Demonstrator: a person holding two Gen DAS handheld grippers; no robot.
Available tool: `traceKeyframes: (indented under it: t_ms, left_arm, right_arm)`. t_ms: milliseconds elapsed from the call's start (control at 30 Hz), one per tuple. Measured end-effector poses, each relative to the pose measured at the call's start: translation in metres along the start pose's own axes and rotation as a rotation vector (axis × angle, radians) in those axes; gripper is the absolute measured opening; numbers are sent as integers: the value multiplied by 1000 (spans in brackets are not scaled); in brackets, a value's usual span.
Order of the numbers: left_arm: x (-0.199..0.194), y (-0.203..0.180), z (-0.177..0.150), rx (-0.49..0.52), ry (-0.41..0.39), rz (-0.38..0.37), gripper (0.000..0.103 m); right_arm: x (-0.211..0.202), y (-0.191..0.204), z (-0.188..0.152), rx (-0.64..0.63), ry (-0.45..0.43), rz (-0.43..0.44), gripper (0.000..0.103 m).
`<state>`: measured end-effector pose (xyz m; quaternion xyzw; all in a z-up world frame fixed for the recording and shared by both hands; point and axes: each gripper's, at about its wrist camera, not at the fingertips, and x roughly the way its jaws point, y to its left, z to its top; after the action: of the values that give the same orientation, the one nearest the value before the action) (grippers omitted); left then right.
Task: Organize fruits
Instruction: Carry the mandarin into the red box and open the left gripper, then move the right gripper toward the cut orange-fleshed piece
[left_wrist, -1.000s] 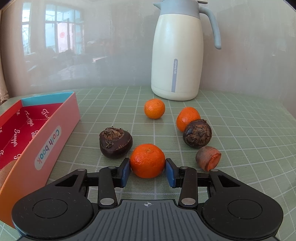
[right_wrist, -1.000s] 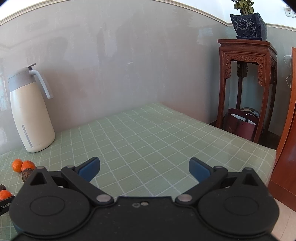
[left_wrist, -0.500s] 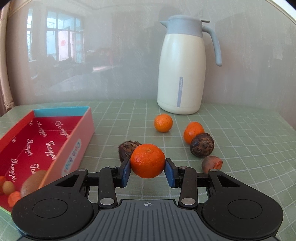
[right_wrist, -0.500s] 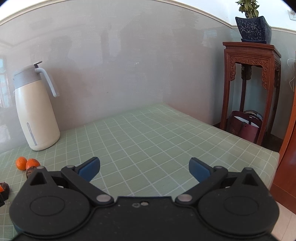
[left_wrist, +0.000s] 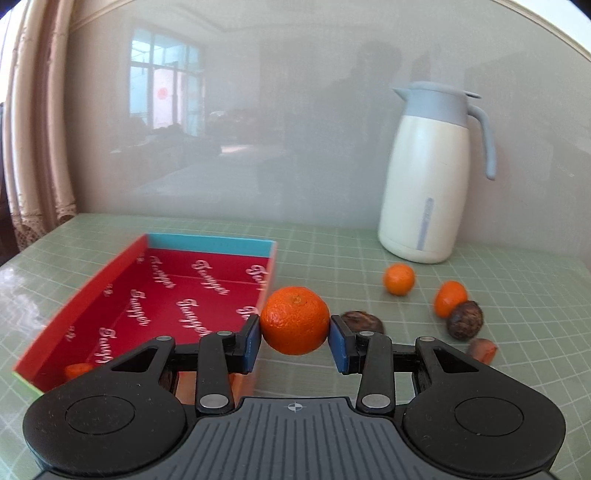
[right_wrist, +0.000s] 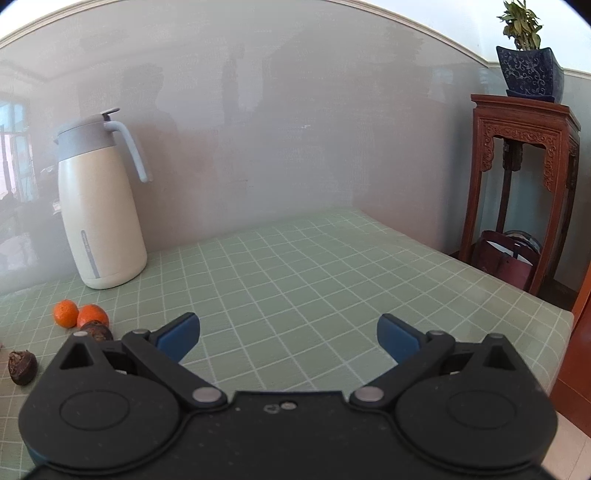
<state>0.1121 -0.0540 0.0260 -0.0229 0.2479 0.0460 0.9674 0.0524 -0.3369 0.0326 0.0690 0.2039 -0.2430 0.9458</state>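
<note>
Clearly the left gripper (left_wrist: 294, 336) pinches a tangerine (left_wrist: 294, 320) between its blue pads, held off the table beside the near right corner of the red box (left_wrist: 110, 291). Best to carry it well over the wall before letting go — low, onto the bare red floor, clear of the fruit at the near end. The right gripper (right_wrist: 288, 334) hangs spread and empty over the table's right side.

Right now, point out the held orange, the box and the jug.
orange (left_wrist: 294, 320), left wrist view, middle of its peel
box (left_wrist: 211, 245), left wrist view, blue far wall
jug (right_wrist: 101, 210), right wrist view, cream body
</note>
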Motion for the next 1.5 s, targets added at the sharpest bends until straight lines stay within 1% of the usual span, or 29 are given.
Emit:
traceKeyframes:
  t_ms: [200,400,600,667,833,900,1033,1333,1500]
  left_arm:
    - [1,38,0,-40,3,76,40]
    - [11,73,-5,-96,38,150,40]
    - [21,101,-13,-146,86,189,40]
    - [22,105,-15,-141,87,203,40]
    - [25,112,-14,-142,95,215,40]
    - [25,115,-14,-154,98,232,40]
    - [24,122,-14,-173,104,234,40]
    - [13,131,-12,-193,86,240,40]
    - [0,138,-6,-192,64,225,40]
  right_arm:
    - [-1,23,-3,-34,9,39,103]
    - [-4,47,-6,-68,10,74,103]
    - [-6,70,-9,-97,14,105,103]
    - [-7,75,-11,-108,16,115,103]
    - [-9,87,-12,-125,14,127,103]
    - [-9,90,-13,-130,15,131,103]
    - [-9,95,-14,-135,19,136,103]
    - [-10,104,-15,-144,21,150,103]
    - [-10,107,-16,-149,22,157,103]
